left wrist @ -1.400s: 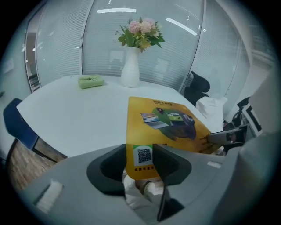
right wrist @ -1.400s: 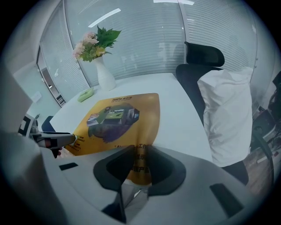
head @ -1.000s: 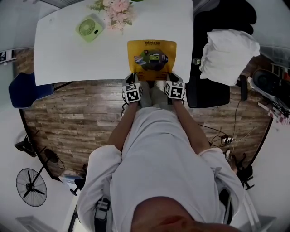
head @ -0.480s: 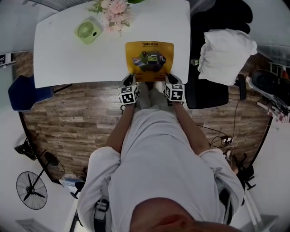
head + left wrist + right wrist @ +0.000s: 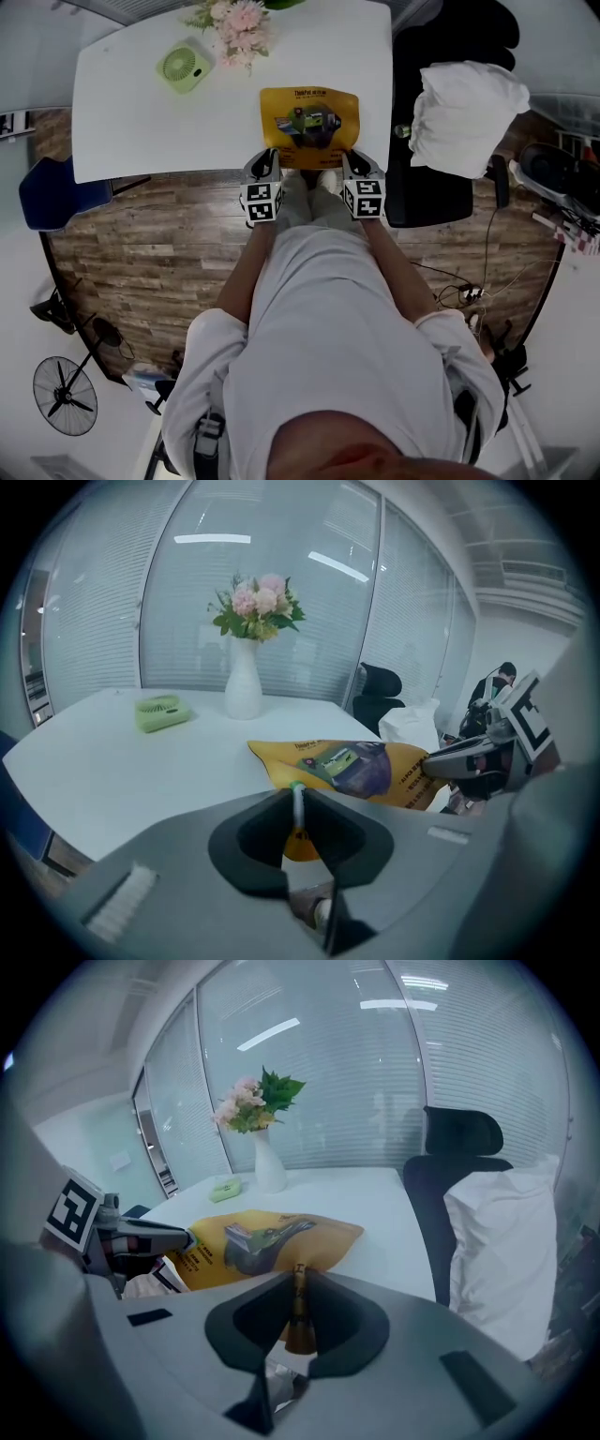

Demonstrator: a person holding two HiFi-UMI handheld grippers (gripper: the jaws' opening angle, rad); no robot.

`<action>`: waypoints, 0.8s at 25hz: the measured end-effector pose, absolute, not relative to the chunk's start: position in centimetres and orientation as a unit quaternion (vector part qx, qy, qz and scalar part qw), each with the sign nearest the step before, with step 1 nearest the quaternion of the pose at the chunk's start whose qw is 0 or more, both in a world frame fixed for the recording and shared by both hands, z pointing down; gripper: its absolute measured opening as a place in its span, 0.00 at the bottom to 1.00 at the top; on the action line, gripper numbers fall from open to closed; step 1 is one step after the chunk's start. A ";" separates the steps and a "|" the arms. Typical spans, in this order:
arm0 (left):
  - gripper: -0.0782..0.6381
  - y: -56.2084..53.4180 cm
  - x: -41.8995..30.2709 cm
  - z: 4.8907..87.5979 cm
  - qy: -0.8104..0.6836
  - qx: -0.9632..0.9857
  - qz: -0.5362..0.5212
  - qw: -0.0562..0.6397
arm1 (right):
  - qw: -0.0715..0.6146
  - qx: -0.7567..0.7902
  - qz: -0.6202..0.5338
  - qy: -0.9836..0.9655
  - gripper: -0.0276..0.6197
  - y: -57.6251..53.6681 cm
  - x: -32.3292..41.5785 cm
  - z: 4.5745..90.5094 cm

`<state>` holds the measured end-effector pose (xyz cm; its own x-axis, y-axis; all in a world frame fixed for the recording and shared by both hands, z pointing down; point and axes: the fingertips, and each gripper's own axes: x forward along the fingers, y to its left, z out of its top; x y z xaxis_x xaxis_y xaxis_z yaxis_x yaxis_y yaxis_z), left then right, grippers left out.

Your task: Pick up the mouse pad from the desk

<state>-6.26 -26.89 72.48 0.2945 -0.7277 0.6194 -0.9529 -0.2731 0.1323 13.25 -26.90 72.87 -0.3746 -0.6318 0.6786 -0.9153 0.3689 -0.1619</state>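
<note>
The yellow mouse pad [image 5: 309,127] with a dark printed picture hangs bowed above the near edge of the white desk [image 5: 141,122]. My left gripper [image 5: 270,159] is shut on its near left corner, and the thin edge shows pinched between the jaws in the left gripper view [image 5: 297,799]. My right gripper [image 5: 349,161] has the near right corner between its jaws, which are closing and press on it [image 5: 299,1283]. The pad [image 5: 361,766] sags between the two grips [image 5: 258,1237]. Each gripper shows in the other's view: the right gripper [image 5: 469,759], the left gripper [image 5: 141,1239].
A green desk fan [image 5: 185,64] and a white vase of pink flowers [image 5: 239,23] stand at the desk's far side. A black chair [image 5: 431,187] carrying a white bundle [image 5: 469,108] is to the right, a blue chair [image 5: 47,187] to the left.
Both grippers have risen together with the mouse pad's near corners. The pad has come up off the desk and now curves between them.
</note>
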 end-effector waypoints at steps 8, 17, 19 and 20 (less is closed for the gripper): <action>0.16 -29.0 -6.3 65.6 -0.549 0.794 0.177 0.189 | 0.204 0.511 0.219 -0.806 0.11 -30.1 13.5 66.0; 0.16 -30.2 -5.8 54.9 -0.548 0.820 0.073 0.152 | 0.107 0.529 0.171 -0.824 0.11 -32.1 14.8 55.5; 0.16 -30.1 -5.8 52.7 -0.546 0.824 0.050 0.144 | 0.085 0.530 0.162 -0.828 0.11 -32.2 15.1 53.1; 0.16 -30.0 -5.7 51.6 -0.545 0.826 0.042 0.137 | 0.074 0.531 0.159 -0.829 0.11 -32.2 15.3 52.0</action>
